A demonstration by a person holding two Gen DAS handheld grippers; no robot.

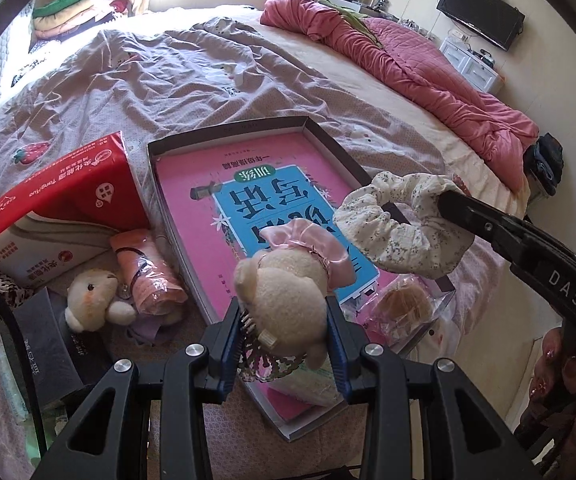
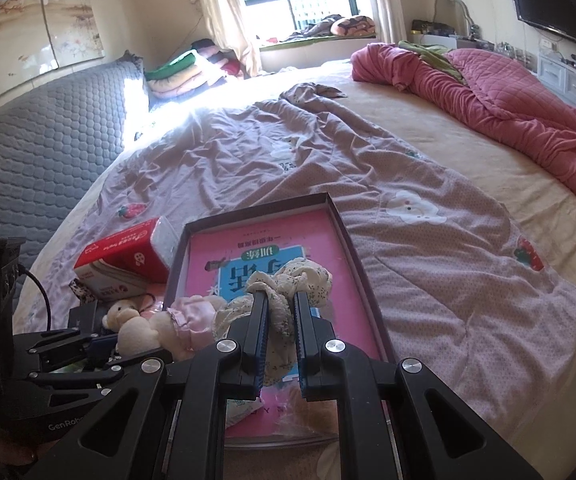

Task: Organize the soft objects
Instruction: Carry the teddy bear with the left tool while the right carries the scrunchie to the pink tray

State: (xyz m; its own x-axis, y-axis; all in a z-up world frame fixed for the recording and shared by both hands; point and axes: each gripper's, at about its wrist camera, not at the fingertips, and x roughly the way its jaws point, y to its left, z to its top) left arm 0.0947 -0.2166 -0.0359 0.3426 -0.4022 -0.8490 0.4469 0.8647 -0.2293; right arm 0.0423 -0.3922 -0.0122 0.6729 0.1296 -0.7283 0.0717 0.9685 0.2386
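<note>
My left gripper (image 1: 283, 308) is shut on a cream plush bear (image 1: 284, 300) in a pink skirt, held over the near end of a shallow box (image 1: 248, 128). A pink and blue book (image 1: 248, 200) lies inside the box. From the right, my right gripper (image 1: 448, 200) holds a cream floral scrunchie (image 1: 400, 232) above the box's right rim. In the right wrist view, that right gripper (image 2: 281, 300) is shut on the scrunchie (image 2: 308, 276) over the book. The left gripper (image 2: 108, 344) with the bear (image 2: 156, 328) is at the lower left.
A second small plush bear (image 1: 92, 300), a pink rolled pouch (image 1: 148, 272) and a red tissue pack (image 1: 60, 192) lie left of the box on the mauve bedsheet (image 1: 168, 72). A wrapped bun (image 1: 404, 308) sits by the box's near right corner. A pink quilt (image 1: 428, 68) is heaped far right.
</note>
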